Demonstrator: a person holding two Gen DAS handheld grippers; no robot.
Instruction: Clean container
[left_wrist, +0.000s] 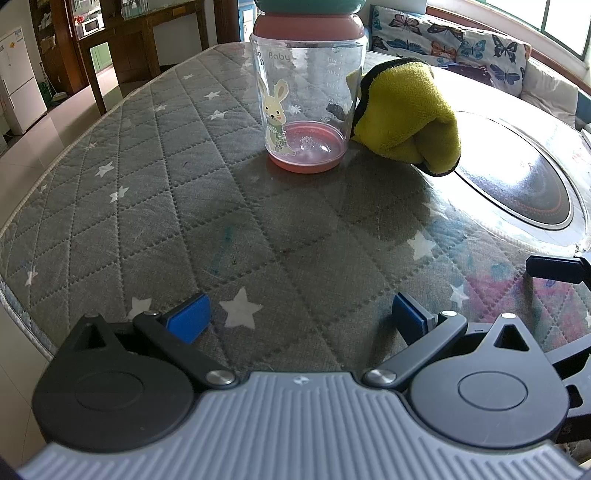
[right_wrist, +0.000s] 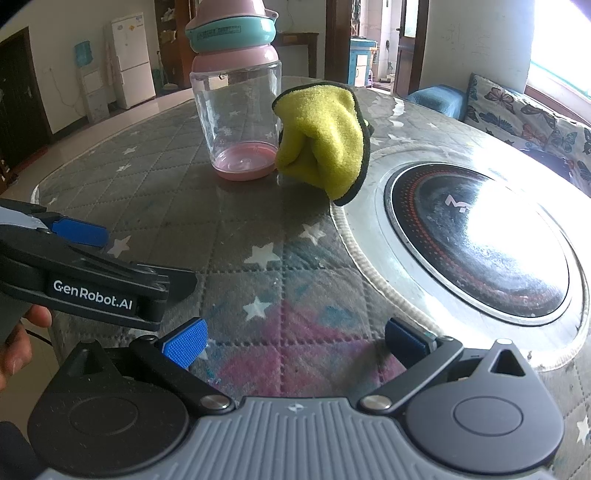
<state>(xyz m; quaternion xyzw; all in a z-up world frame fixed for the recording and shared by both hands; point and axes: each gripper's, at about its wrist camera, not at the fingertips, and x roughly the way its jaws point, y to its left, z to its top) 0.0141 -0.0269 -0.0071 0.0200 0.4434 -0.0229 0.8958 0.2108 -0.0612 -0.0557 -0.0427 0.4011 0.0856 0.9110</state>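
Left wrist view shows a see-through bottle (left_wrist: 308, 99) standing straight up on the gray quilted table cover (left_wrist: 147, 206) with white stars. Its long side runs up and down, with the pink base on the cover and the pink collar and teal cap on top. The word "Baby" is printed near the top of the glass, and a yellow bunny in a scarf is drawn under it. Faint measuring marks run down the other side, too small to read.

A yellow cloth (left_wrist: 406, 114) with a black edge sits bunched up just beside the bottle, on its right, touching it. Past the cloth is a round black cooktop (right_wrist: 476, 236) set into the table, with one white letter on it that looks like an "M".

Both tools hang low over the cover, well back from the bottle. The left gripper (left_wrist: 297, 317) has its blue pads (left_wrist: 188, 317) spread wide and holds nothing. The right gripper (right_wrist: 295, 341) is also spread wide with nothing between its pads. From the right wrist view, the side of the left tool reads "GenRobot.AI".
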